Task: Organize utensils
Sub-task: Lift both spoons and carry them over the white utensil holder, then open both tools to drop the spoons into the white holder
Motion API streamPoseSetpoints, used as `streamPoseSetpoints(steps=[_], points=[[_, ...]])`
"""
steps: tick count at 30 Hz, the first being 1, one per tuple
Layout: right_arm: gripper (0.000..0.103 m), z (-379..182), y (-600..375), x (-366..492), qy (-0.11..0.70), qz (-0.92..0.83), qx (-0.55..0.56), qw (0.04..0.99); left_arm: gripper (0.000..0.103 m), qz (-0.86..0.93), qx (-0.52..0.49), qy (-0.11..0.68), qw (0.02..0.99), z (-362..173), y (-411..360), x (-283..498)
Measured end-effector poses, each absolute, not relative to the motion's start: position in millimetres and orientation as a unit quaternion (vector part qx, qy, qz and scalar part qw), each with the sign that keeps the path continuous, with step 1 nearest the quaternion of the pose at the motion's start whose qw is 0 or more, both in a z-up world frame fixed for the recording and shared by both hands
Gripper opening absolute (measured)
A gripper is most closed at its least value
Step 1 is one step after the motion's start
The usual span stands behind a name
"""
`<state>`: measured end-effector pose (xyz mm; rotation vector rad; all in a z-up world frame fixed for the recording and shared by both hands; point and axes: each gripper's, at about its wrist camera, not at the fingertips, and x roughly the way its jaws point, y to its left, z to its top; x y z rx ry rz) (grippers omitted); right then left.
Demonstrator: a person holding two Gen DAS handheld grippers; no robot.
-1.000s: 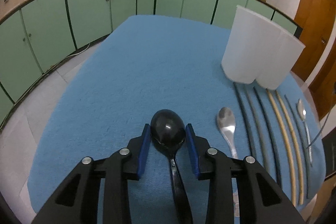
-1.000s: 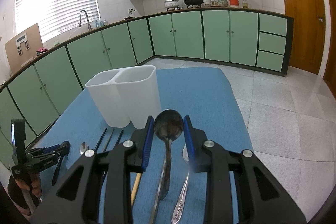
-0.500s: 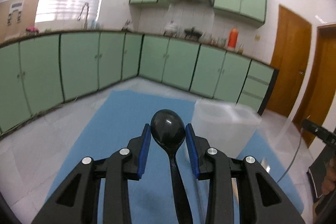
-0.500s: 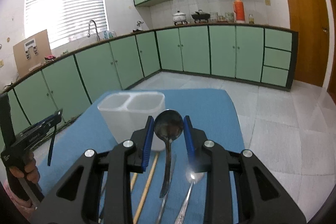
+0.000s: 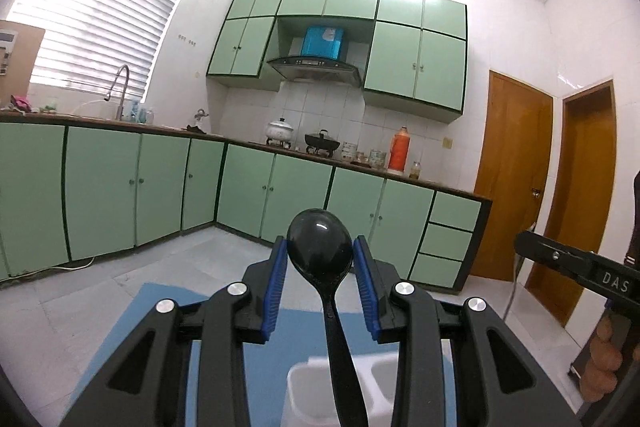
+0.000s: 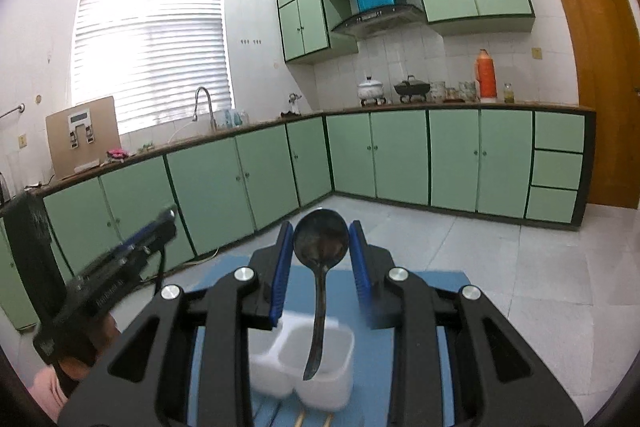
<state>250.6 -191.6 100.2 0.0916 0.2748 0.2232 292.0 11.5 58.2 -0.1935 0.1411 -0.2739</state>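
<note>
Raised off desk (image 5: 120, 347): left hand-held gripper (image 5: 320, 267) pinching black spoon (image 5: 320, 247), right hand-held gripper (image 6: 320, 259) pinching metal spoon (image 6: 320, 239); white holder (image 6: 316, 367) at 6 o'clock.

A table covered by a blue cloth (image 6: 420, 355) carries a white two-compartment plastic utensil holder (image 6: 320, 383), with pale wooden chopstick tips (image 6: 301, 419) lying just beside it.
</note>
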Motion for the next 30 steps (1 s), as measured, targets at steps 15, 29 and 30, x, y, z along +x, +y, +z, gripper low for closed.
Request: streamPoseSetpoints(steps=[15, 29, 30], points=[[0.027, 10, -173, 308, 0.225, 0.103, 0.057, 0.967, 0.034, -0.138, -0.093, 0.147, 0.975, -18, -5, 356], [0.027, -1, -169, 304, 0.226, 0.113, 0.063, 0.965, 0.034, -0.133, -0.083, 0.100, 0.983, -4, -5, 353], [0.027, -2, -169, 304, 0.227, 0.114, 0.062, 0.965, 0.034, -0.133, -0.079, 0.103, 0.983, -6, -7, 356]])
